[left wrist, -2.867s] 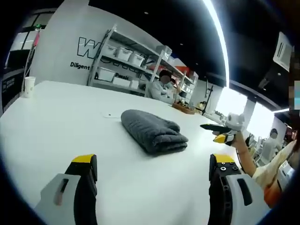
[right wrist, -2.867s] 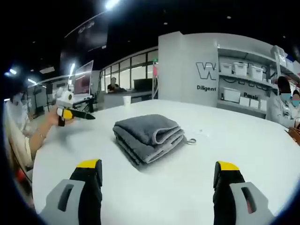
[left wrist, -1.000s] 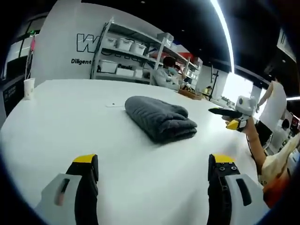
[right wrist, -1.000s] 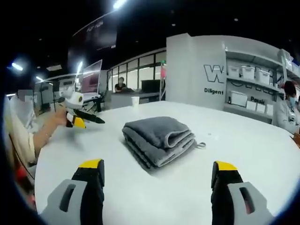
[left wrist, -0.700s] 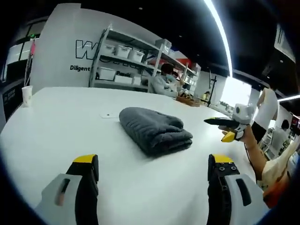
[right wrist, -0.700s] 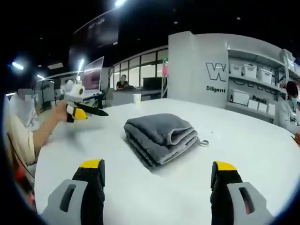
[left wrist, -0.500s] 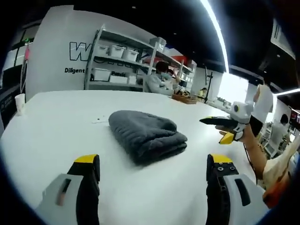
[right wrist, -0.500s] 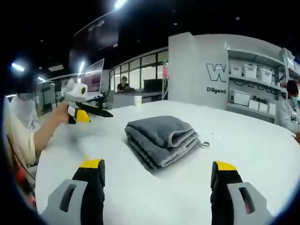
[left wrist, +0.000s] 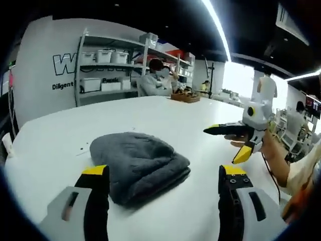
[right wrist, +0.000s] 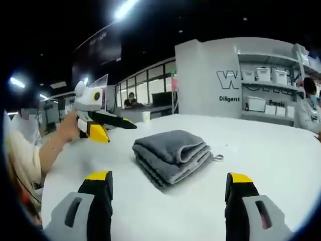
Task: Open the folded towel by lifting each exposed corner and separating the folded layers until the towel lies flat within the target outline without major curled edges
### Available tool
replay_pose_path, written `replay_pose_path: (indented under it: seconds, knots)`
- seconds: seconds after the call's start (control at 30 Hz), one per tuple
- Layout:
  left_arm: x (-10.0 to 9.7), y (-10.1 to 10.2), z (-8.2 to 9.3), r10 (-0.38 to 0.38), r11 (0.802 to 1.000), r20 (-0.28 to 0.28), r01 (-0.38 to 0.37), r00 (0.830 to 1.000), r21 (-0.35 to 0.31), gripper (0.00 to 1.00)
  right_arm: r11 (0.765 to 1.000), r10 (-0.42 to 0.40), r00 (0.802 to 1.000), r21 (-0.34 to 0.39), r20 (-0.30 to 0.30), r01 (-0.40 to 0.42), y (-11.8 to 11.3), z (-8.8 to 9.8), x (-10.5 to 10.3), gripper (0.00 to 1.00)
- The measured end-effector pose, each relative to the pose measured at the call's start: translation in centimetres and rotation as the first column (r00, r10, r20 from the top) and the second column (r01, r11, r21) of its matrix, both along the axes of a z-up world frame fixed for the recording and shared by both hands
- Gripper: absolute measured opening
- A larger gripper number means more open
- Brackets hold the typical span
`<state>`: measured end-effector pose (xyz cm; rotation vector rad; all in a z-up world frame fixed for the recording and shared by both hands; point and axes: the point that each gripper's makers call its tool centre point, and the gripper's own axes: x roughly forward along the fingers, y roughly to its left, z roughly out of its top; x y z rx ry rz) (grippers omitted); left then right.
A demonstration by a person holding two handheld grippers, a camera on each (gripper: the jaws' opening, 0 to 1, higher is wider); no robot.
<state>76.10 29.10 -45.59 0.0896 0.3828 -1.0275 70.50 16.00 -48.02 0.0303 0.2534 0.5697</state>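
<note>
**Left gripper view: folded towel on the bench**

The grey towel [left wrist: 136,166] lies folded on the white bench [left wrist: 165,115], near the left tool [left wrist: 160,186], jaws wide. The right tool [right wrist: 168,193] is also spread wide. The far wall [right wrist: 200,80] reads "W" and "Diligent".

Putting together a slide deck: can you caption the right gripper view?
Open right gripper faces a folded grey towel on the white table.
</note>
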Motion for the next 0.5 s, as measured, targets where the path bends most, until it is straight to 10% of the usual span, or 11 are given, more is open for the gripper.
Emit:
replay_pose_path:
  seconds: [0.5]
  knots:
    - [1.5, -6.6, -1.7, -0.042, 0.995, 0.062, 0.035, 0.997, 0.096, 0.8, 0.997, -0.053, 0.999, 0.055, 0.012, 0.052, -1.5, 0.8, 0.1, 0.88]
